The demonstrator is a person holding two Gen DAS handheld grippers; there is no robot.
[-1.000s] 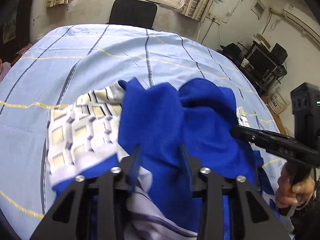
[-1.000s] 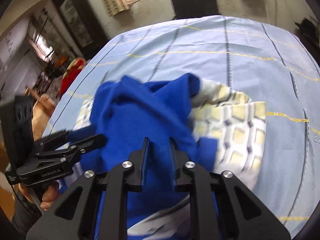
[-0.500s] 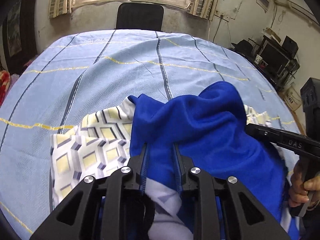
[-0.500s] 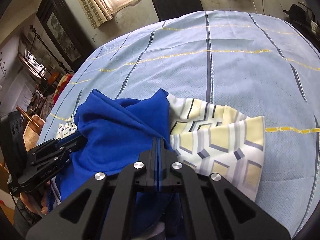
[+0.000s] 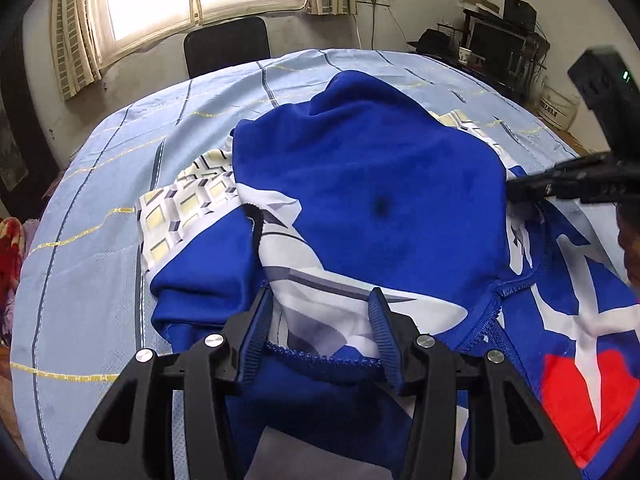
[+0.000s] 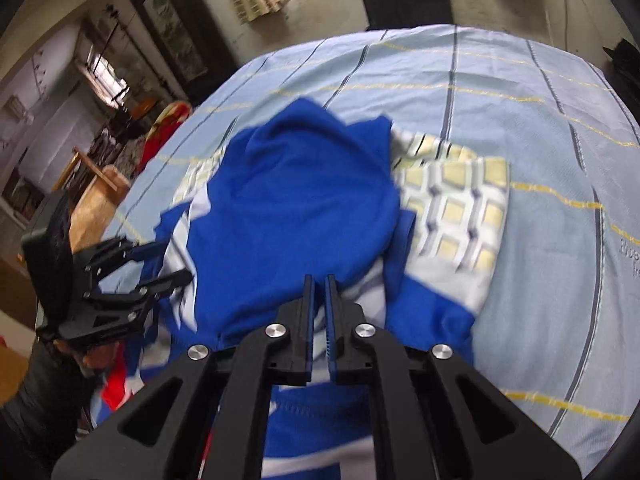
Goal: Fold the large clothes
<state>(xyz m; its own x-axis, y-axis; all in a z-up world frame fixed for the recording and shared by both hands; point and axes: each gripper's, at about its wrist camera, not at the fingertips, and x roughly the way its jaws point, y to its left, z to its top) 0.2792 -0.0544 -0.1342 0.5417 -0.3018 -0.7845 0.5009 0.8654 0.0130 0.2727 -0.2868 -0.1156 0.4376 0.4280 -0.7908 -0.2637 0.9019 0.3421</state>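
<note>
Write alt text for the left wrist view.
The left tongs are opening over a crumpled blue garment, its stitched hem between the ribbed pads but not pinched. The garment lies heaped on a light blue striped sheet, over a yellow-checked cloth; the right tongs reach its edge from the right.

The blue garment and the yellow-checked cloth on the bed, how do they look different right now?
The blue garment is solid blue with white and red printed areas, while the yellow-checked cloth shows pale yellow squares outlined in grey. The blue garment is bunched up in a mound; the checked cloth lies flatter. The garment sits on top, partly covering the cloth. Both rest on the striped light-blue bedsheet.
</note>
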